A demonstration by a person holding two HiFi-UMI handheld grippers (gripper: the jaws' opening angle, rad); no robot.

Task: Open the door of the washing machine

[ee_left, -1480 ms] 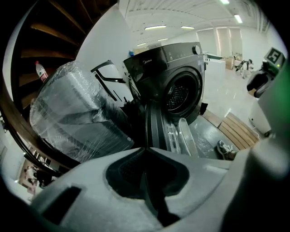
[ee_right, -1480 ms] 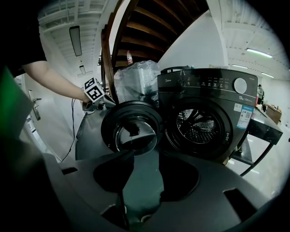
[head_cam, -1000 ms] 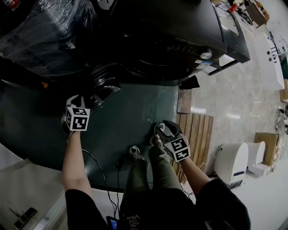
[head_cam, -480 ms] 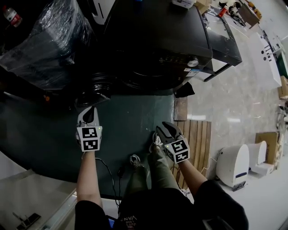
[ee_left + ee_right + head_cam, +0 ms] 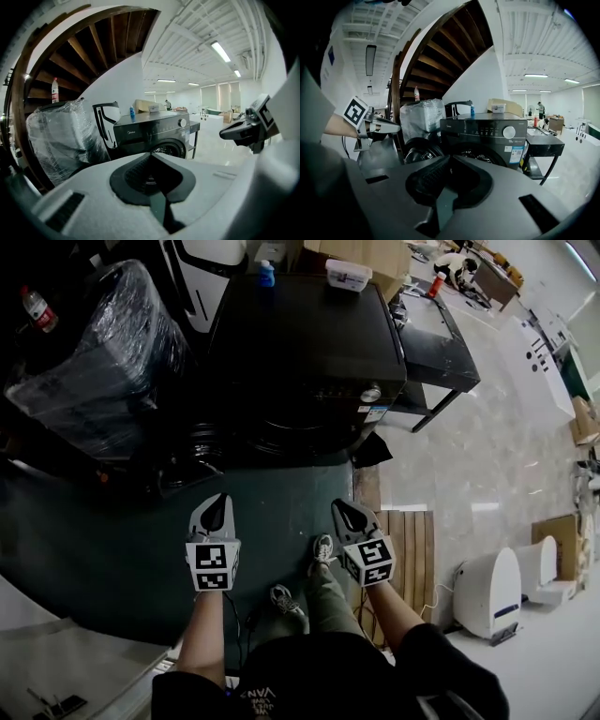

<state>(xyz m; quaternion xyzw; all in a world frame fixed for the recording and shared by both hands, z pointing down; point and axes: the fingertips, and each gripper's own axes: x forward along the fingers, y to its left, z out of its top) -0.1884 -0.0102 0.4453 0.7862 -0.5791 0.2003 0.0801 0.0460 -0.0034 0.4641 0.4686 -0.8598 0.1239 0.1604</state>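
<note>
The dark front-loading washing machine [image 5: 300,343] stands ahead, also in the left gripper view [image 5: 152,133] and the right gripper view [image 5: 487,133]. Its round door [image 5: 419,152] hangs swung out to the left, leaving the drum opening [image 5: 480,157] uncovered. My left gripper [image 5: 214,507] is shut and empty, held in the air in front of the machine, well clear of the door. My right gripper [image 5: 349,512] is level with it to the right; its jaws have just been closing, with nothing between them, and now stand together.
A plastic-wrapped bundle [image 5: 94,343] stands left of the machine, a black table [image 5: 436,334] to its right. A dark green mat [image 5: 112,540] covers the floor, with a wooden slat board [image 5: 403,540] and a white appliance [image 5: 487,592] at the right. A blue bottle [image 5: 267,275] and a clear box [image 5: 347,275] sit on the machine.
Both grippers have risen and drawn back from the machine. The left one moved right, away from the door. The right jaws went from open to shut.
</note>
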